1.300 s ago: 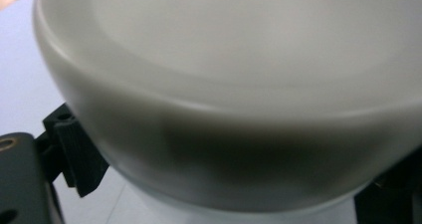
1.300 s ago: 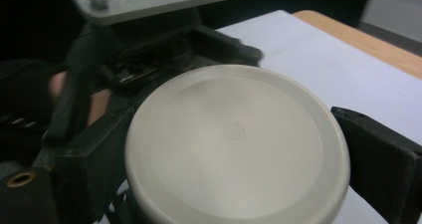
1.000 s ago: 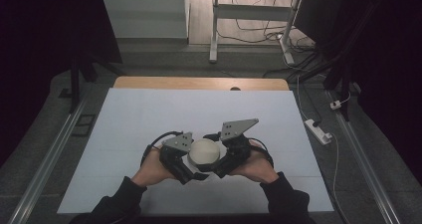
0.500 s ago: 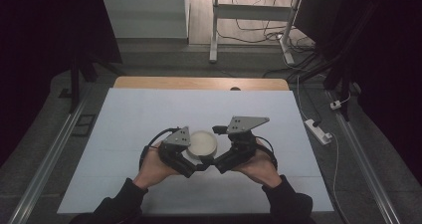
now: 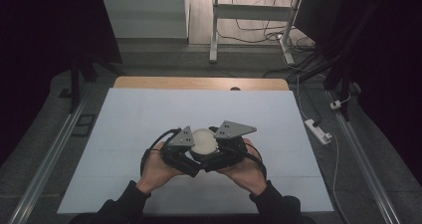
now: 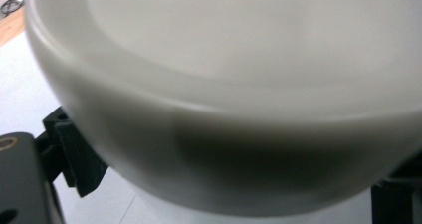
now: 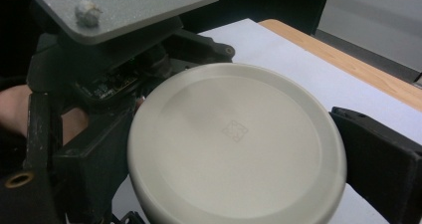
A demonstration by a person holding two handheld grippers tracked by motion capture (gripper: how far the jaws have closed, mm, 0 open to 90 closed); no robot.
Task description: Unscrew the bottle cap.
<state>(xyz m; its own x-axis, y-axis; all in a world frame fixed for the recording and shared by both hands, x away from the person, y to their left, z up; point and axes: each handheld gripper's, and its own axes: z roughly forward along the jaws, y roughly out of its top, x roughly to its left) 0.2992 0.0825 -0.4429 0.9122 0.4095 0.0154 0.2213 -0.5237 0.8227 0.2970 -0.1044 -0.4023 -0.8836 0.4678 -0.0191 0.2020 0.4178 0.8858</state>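
- Held above white table (image 5: 149,114): round white lid (image 5: 204,140), gripped between left gripper (image 5: 185,153) and right gripper (image 5: 219,152).
- Both sets of jaws clamped against lid's rim.

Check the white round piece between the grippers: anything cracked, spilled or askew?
Nothing stands out. The white round piece looks whole and clean, held between the left gripper and right gripper above the table; no spill.

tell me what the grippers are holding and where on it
Both hold one white round dish: the right gripper clamps its rim from opposite sides, and the left gripper grips its edge on the other side, above the table.
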